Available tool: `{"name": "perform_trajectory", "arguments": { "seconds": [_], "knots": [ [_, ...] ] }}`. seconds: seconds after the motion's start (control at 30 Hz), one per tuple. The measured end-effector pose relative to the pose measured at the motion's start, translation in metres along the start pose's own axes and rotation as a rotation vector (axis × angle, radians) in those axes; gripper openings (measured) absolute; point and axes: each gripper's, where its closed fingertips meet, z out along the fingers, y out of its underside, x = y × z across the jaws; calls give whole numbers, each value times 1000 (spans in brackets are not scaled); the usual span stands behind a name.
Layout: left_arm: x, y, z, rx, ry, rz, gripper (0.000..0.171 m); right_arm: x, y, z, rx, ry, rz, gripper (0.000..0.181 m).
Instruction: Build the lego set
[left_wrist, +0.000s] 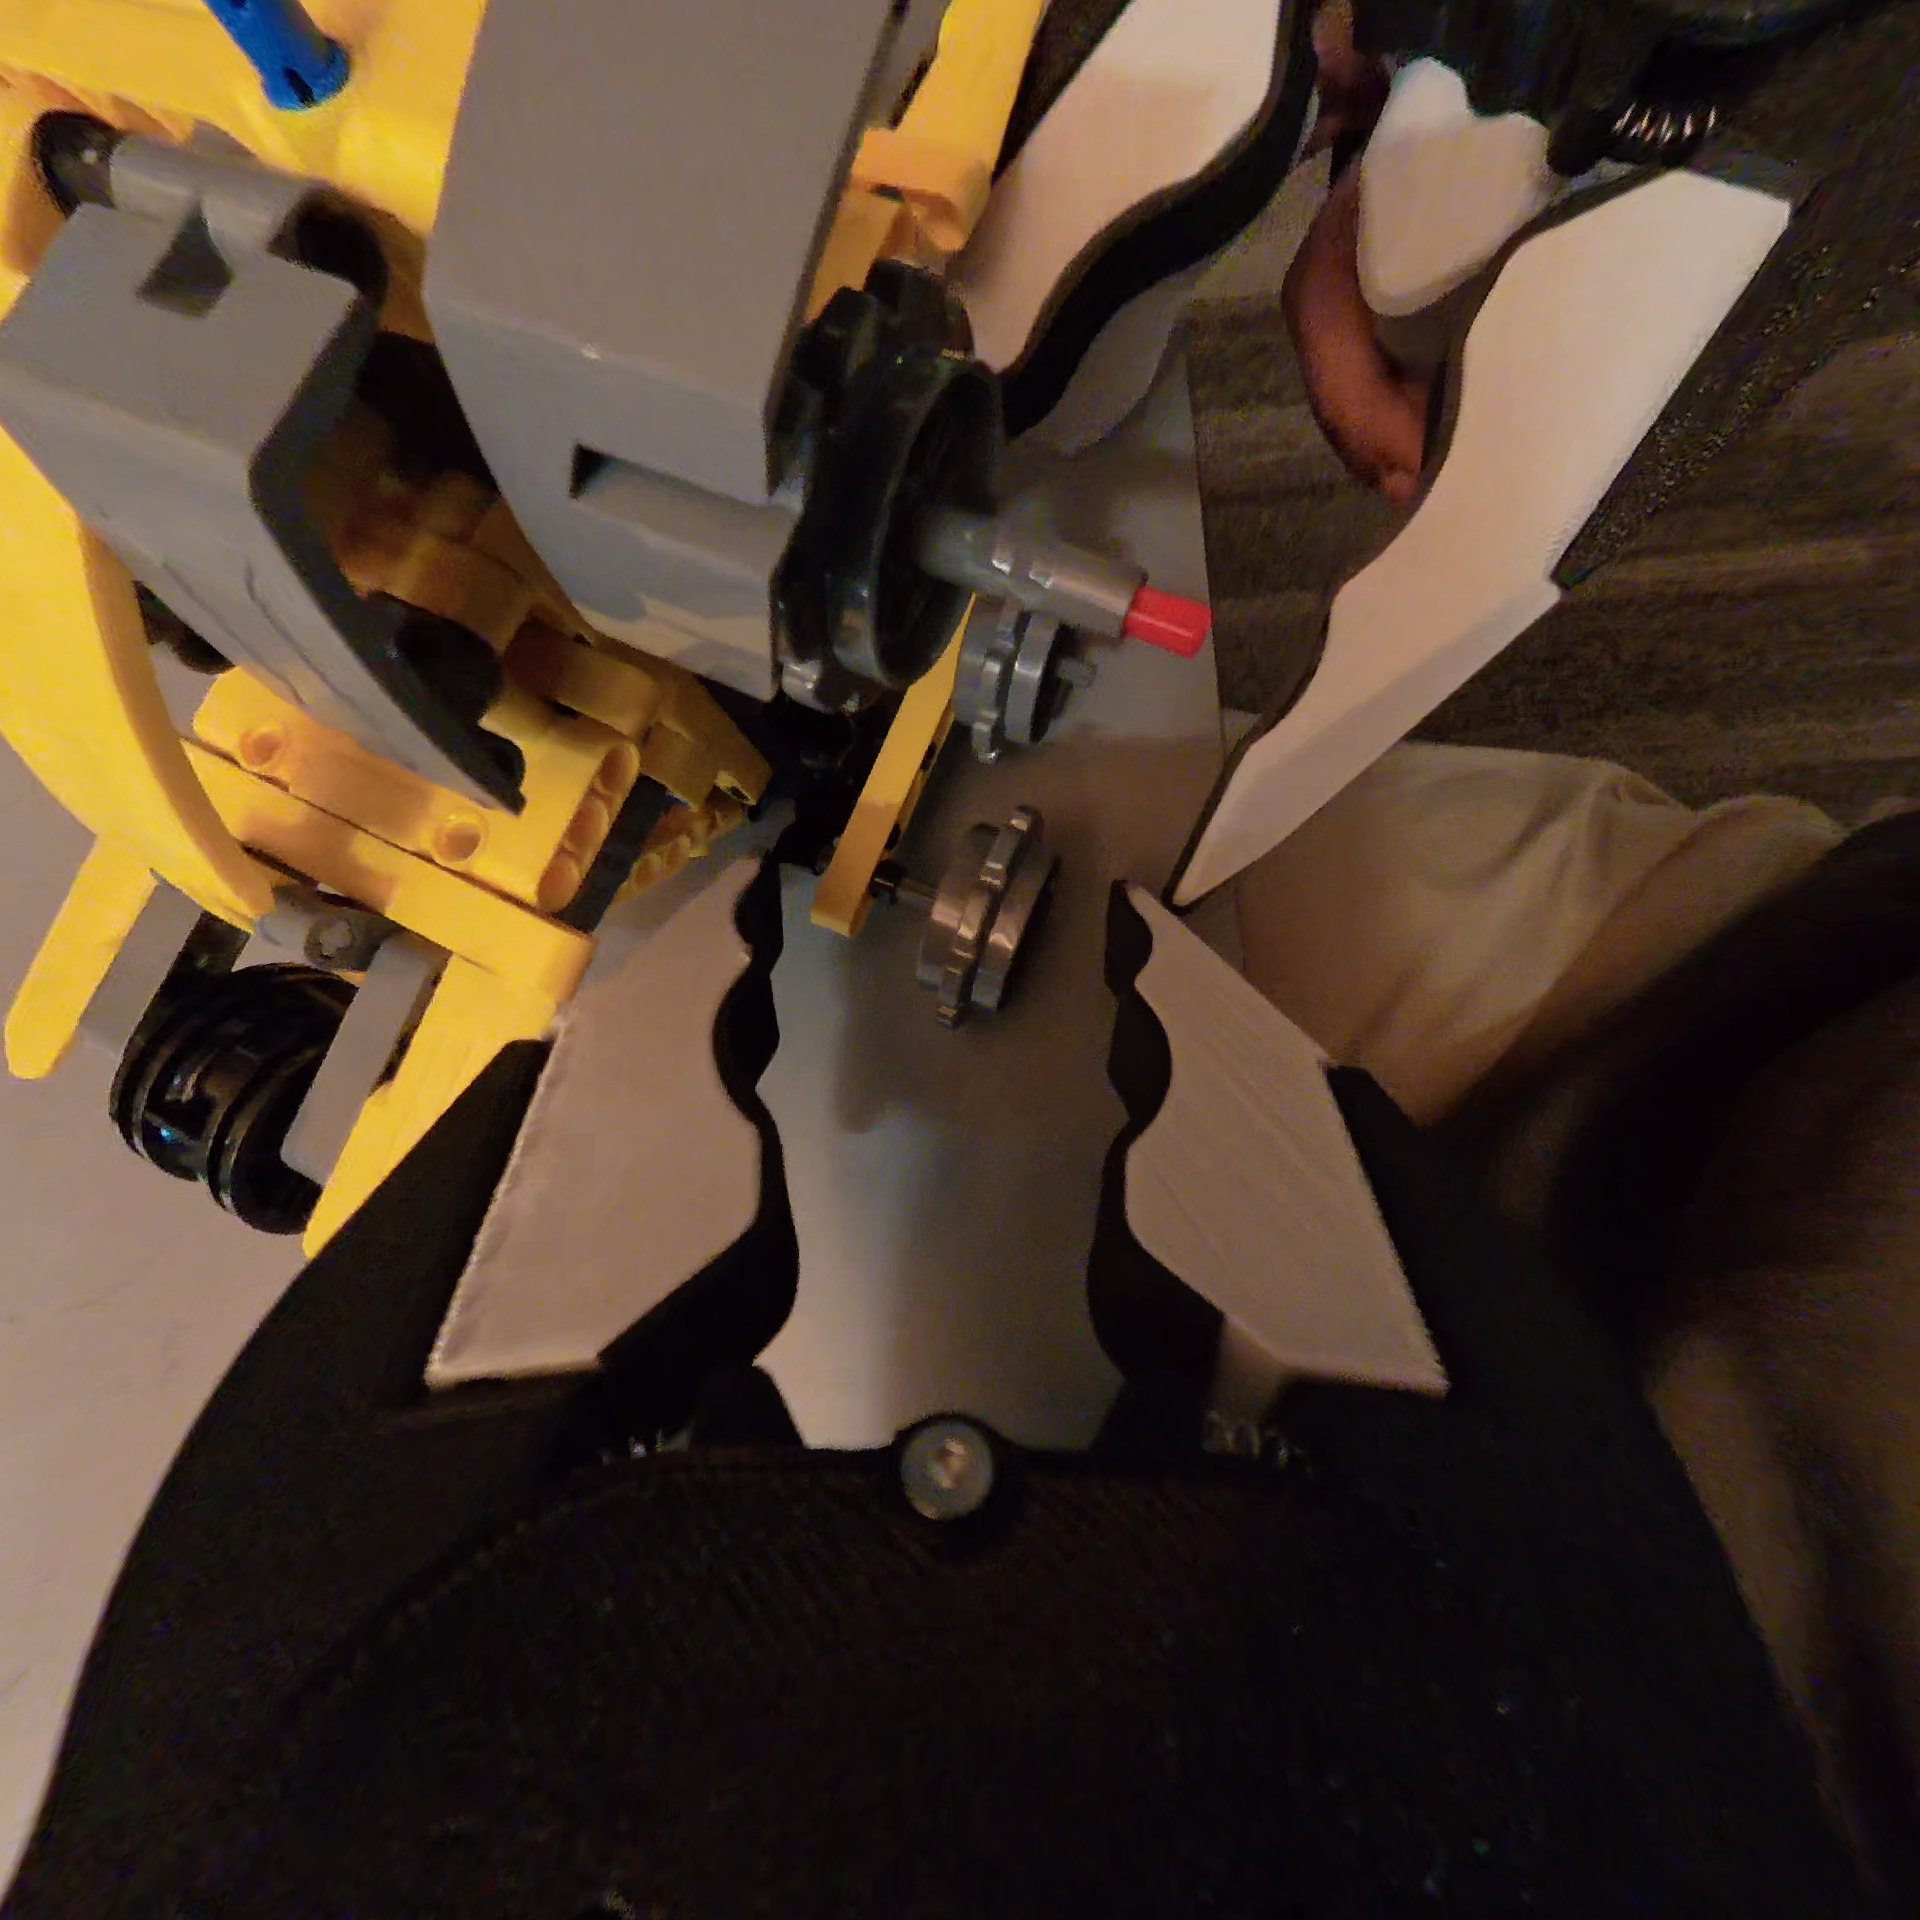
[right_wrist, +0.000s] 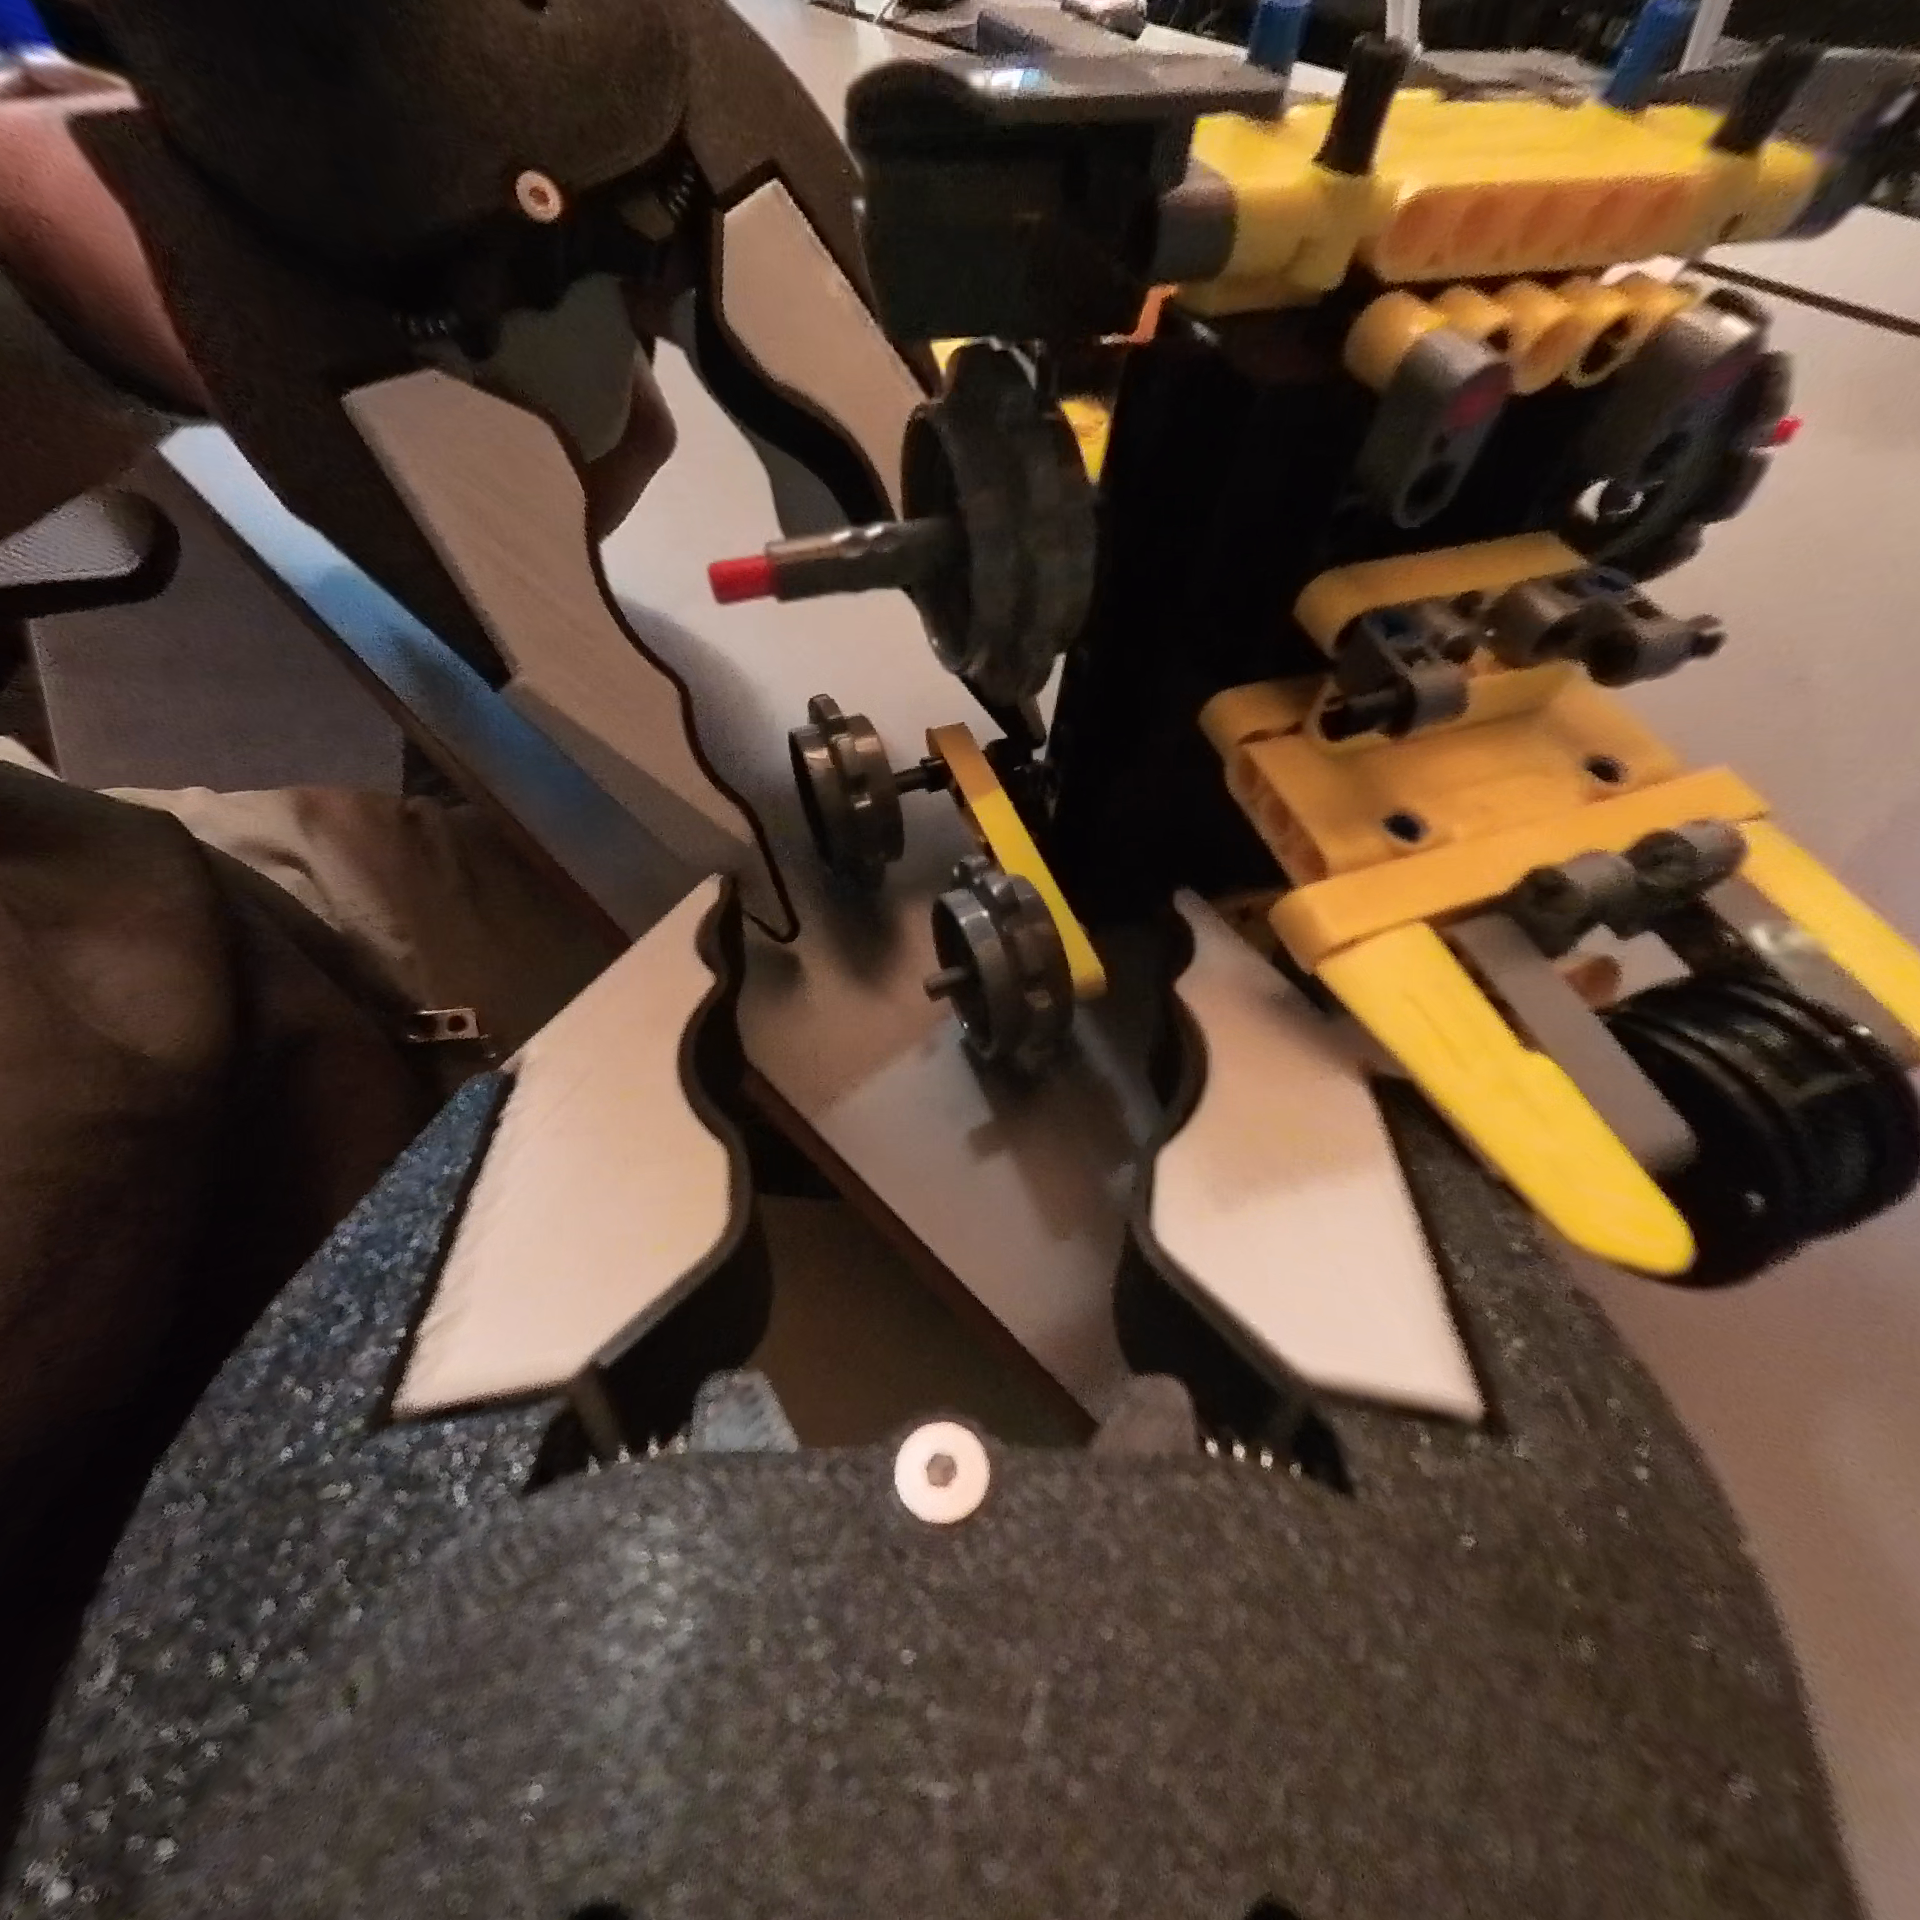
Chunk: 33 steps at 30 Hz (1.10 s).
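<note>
A yellow and grey building-brick vehicle model (left_wrist: 416, 810) stands on a pale table (left_wrist: 104, 1351). A black wheel (left_wrist: 883, 540) on its side carries a grey axle with a red tip (left_wrist: 1169, 623). Two small grey gears (left_wrist: 982, 914) sit on a yellow beam below it. My left gripper (left_wrist: 935, 888) is open and empty, with the lower gear between its fingertips, not touching. My right gripper (right_wrist: 951, 904) is open and empty around one gear (right_wrist: 1003, 977), beside the model (right_wrist: 1455, 790). Each gripper shows in the other's view, and their fingertips nearly meet.
The model's black front wheel (right_wrist: 1766, 1122) sits between two yellow prongs to the right. The table edge runs close by me, with dark carpet (left_wrist: 1766, 623) and a person's beige clothing (left_wrist: 1455, 935) beyond it. A hand (left_wrist: 1351, 364) holds the right gripper.
</note>
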Motion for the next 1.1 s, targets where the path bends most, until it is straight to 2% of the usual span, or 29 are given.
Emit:
{"name": "perform_trajectory", "arguments": {
  "seconds": [0.1, 0.23, 0.37, 0.63, 0.73, 1.1],
  "knots": [
    [5, 8, 0, -36, 51, 20, 53, -5, 2, 6, -6, -5, 6, 79],
    [6, 10, -2, -18, 110, 32, 60, -4, -1, 5, 32, -10, 32, 73],
    [9, 7, -5, 9, 151, 28, 60, 2, -2, 4, 42, -5, 47, 65],
    [6, 7, -3, 41, 102, 45, 49, 7, 0, 7, 28, 48, 14, 64],
    [1, 7, -3, 51, 75, 36, 40, 7, -1, 6, 31, 53, 7, 62],
    [0, 6, -2, 62, 75, 51, 38, 8, 0, 6, 30, 49, -8, 61]
  ]
}}
